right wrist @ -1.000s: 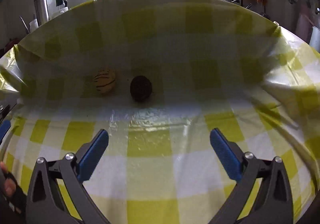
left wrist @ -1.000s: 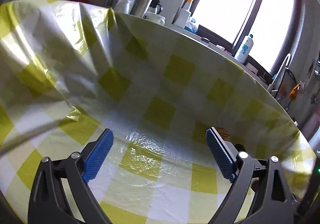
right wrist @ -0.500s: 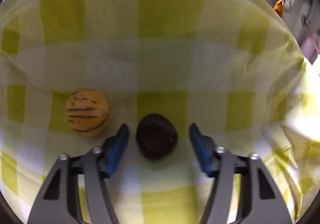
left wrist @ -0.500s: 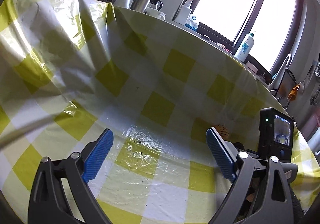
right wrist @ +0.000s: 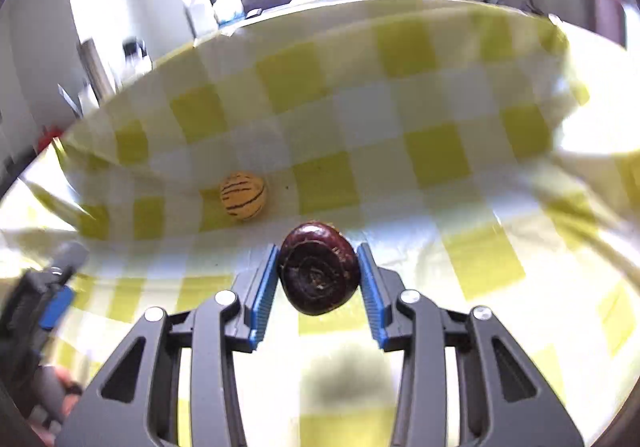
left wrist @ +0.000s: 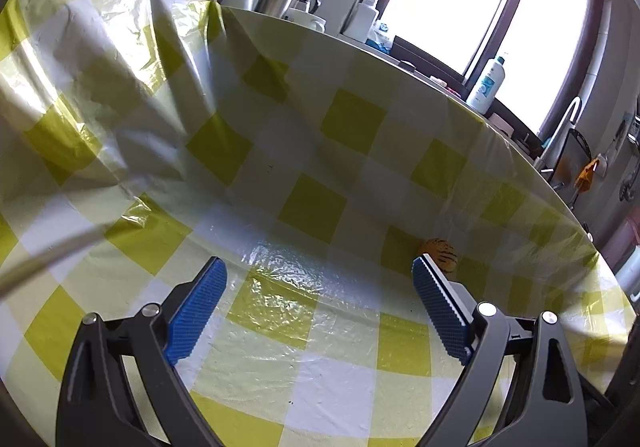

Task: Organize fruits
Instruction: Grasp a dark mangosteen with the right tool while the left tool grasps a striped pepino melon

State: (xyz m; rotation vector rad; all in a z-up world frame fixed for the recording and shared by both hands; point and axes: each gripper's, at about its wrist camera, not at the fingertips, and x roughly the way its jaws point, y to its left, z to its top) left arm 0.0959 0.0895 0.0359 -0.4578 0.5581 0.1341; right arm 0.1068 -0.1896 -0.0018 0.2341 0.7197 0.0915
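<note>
The right gripper, half a second ago open around the dark fruit, now clamps it at lower centre, apparently lifted, beginning the sorting, while the left gripper hangs wide and empty.

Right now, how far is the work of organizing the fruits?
Early stage. Nothing looks sorted yet, and no container is in view. In hand: the right gripper is shut on the dark purple fruit, apparently lifted above the checked tablecloth. Left: the striped yellow fruit lies on the cloth; the left gripper is open, holding nothing.
</note>
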